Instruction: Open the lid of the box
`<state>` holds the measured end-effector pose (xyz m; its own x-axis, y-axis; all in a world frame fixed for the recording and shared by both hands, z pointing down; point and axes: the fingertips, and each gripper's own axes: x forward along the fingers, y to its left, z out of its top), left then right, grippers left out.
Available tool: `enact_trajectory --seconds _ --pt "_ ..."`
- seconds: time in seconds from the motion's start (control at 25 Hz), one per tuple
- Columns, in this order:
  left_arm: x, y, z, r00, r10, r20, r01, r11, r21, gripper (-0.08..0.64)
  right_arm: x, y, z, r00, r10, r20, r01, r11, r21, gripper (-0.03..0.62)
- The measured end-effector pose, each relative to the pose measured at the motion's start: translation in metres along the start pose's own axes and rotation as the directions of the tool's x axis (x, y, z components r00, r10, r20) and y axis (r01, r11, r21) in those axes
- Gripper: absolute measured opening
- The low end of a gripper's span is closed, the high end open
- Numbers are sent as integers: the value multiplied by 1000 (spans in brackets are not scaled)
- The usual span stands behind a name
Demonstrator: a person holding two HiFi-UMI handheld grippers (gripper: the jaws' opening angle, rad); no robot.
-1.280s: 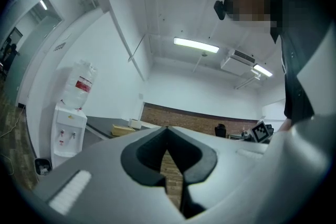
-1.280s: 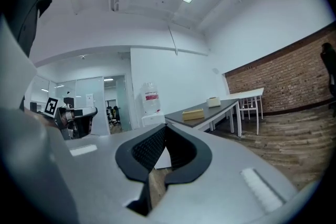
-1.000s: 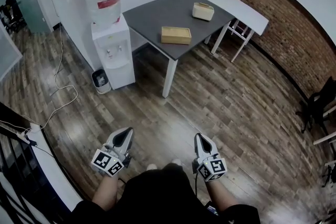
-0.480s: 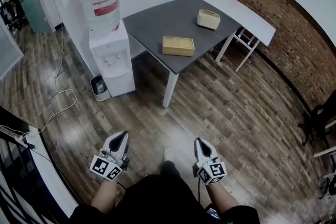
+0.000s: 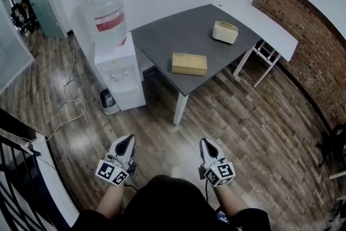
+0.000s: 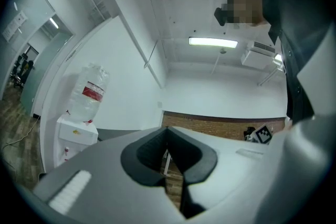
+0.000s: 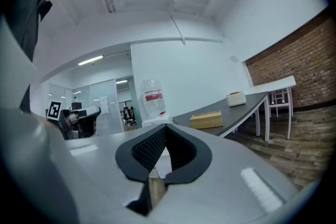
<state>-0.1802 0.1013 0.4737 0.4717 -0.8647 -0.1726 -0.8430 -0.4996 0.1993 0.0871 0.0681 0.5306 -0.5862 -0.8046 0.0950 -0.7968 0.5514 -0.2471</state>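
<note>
A flat wooden box (image 5: 189, 64) with its lid down lies near the front corner of the dark grey table (image 5: 178, 35); the right gripper view shows the box (image 7: 206, 119) ahead on that table. A cream box (image 5: 225, 32) stands farther back on the table. My left gripper (image 5: 127, 142) and right gripper (image 5: 206, 143) are held low over the wooden floor, well short of the table, both shut and empty. In the left gripper view the left gripper (image 6: 168, 131) points upward toward the wall.
A white water dispenser (image 5: 116, 62) with a bottle stands left of the table, a small bin (image 5: 108, 100) at its foot. A cable (image 5: 67, 111) trails over the floor at left. A white table (image 5: 270, 27) and a brick wall (image 5: 313, 46) lie to the right. A railing runs at bottom left.
The table and box have shifted right and nearer in the head view as the person steps toward them. Both grippers stay shut and low.
</note>
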Motion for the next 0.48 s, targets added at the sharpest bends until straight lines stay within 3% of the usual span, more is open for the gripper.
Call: enact_trajectory --seconds 0.48 --pt "70 -6 -11 998 56 4 -56 998 -7 0 28 -47 17 997 78 -6 -78 996 51 2"
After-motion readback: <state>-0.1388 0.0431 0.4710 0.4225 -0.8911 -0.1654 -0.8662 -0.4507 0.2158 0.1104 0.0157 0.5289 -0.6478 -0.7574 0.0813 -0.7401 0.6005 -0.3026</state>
